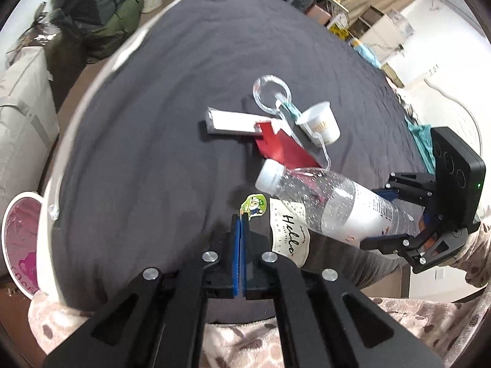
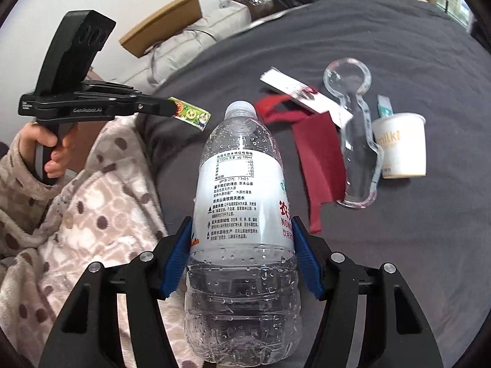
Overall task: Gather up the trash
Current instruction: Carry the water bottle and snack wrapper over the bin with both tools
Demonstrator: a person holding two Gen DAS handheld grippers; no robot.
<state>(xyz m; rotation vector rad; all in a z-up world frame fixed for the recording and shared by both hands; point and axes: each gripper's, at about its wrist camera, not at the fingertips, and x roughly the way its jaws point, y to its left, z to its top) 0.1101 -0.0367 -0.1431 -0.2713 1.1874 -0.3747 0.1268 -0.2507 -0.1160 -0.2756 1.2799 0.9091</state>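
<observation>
My left gripper (image 1: pixel 241 217) is shut on a small green cartoon wrapper (image 1: pixel 253 204), held above the near edge of the dark cloth; the wrapper also shows in the right wrist view (image 2: pixel 190 113). My right gripper (image 2: pixel 242 227) is shut on a clear plastic water bottle (image 2: pixel 242 214), held off the table; the bottle shows in the left wrist view (image 1: pixel 325 202) too. On the cloth lie a red wrapper (image 2: pixel 316 153), a white strip box (image 1: pixel 233 121), clear plastic packaging (image 2: pixel 356 128) and a white milk cup (image 2: pixel 399 147) on its side.
A pink-lined trash bin (image 1: pixel 21 239) stands on the floor left of the table's white rim (image 1: pixel 52 181). A cream "Hello" card (image 1: pixel 288 233) lies near the front edge. Bags and boxes crowd the room beyond the dark tablecloth (image 1: pixel 184 76).
</observation>
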